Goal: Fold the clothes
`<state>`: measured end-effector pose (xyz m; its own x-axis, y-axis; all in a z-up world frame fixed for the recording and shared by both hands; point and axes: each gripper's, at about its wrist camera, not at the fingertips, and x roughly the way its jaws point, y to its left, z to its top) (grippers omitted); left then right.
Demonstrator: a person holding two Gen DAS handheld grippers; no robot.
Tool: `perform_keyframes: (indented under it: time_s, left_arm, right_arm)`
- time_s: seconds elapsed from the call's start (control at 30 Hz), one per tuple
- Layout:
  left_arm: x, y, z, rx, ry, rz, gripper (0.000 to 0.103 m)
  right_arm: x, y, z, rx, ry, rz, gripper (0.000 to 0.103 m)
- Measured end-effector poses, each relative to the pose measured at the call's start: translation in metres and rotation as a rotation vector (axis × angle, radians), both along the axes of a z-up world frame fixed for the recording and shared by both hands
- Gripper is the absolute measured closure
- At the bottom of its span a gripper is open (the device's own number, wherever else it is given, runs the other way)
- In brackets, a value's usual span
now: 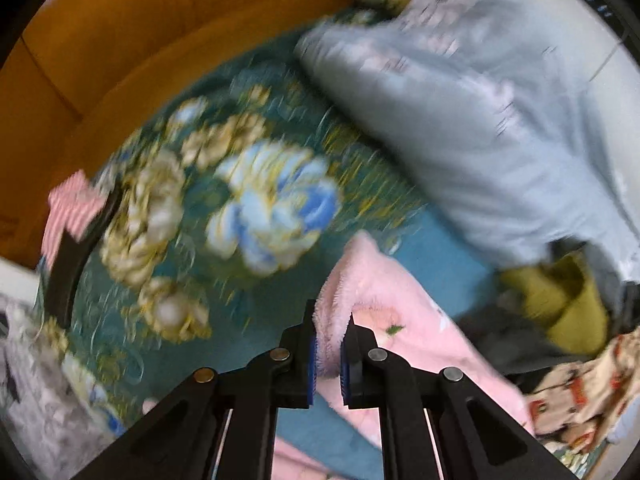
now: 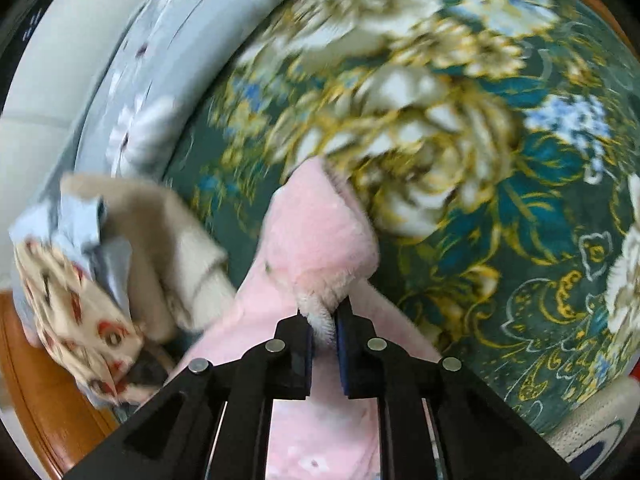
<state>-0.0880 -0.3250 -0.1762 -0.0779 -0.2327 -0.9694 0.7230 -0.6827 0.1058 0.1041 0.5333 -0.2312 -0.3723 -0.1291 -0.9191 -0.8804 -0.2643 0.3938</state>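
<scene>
Now both tongs, left [image 1: 329, 334] and right [image 2: 323, 320], pinch the pink fleece garment [image 2: 320, 232].

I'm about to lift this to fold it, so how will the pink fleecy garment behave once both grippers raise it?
The pink fleecy garment will probably hang limp: it already droops over the right gripper. Its plush pile suggests the left gripper won't slip. It looks light, though that's a guess.

text: none legible | labels: none | frames motion-blurred
</scene>
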Motion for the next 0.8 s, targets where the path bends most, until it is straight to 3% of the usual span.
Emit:
perform_keyframes:
  time_s: [0.07, 0.2, 0.27, 0.37, 0.47, 0.57, 0.67, 0.73, 0.8]
  left_arm:
    - [0.006, 0.003, -0.014, 0.019, -0.026, 0.021, 0.09]
    - [0.018, 0.01, -0.038, 0.097, -0.063, 0.061, 0.085]
    - [0.025, 0.013, -0.045, 0.121, -0.082, 0.075, 0.067]
    - [0.039, 0.02, -0.048, 0.138, -0.079, 0.112, 0.051]
    - [0.059, 0.03, -0.051, 0.171, -0.085, 0.167, 0.049]
    - [0.077, 0.043, -0.053, 0.199, -0.109, 0.192, 0.049]
    - [0.09, 0.058, -0.05, 0.206, -0.139, 0.179, 0.049]
    - [0.095, 0.067, -0.048, 0.207, -0.157, 0.169, 0.049]
    - [0.099, 0.073, -0.046, 0.205, -0.163, 0.163, 0.049]
  right_arm:
    - [0.005, -0.005, 0.009, 0.018, 0.036, 0.038, 0.071]
    - [0.037, -0.012, 0.025, 0.059, 0.067, 0.03, 0.056]
    - [0.061, -0.015, 0.025, 0.061, 0.055, -0.006, 0.054]
    - [0.106, -0.029, -0.001, -0.024, 0.003, -0.1, 0.054]
    - [0.137, -0.052, -0.04, -0.149, -0.037, -0.186, 0.054]
    - [0.146, -0.074, -0.071, -0.257, -0.014, -0.262, 0.054]
    - [0.139, -0.082, -0.085, -0.298, 0.015, -0.31, 0.054]
    - [0.132, -0.083, -0.089, -0.313, -0.017, -0.322, 0.056]
    - [0.126, -0.082, -0.087, -0.31, -0.059, -0.317, 0.087]
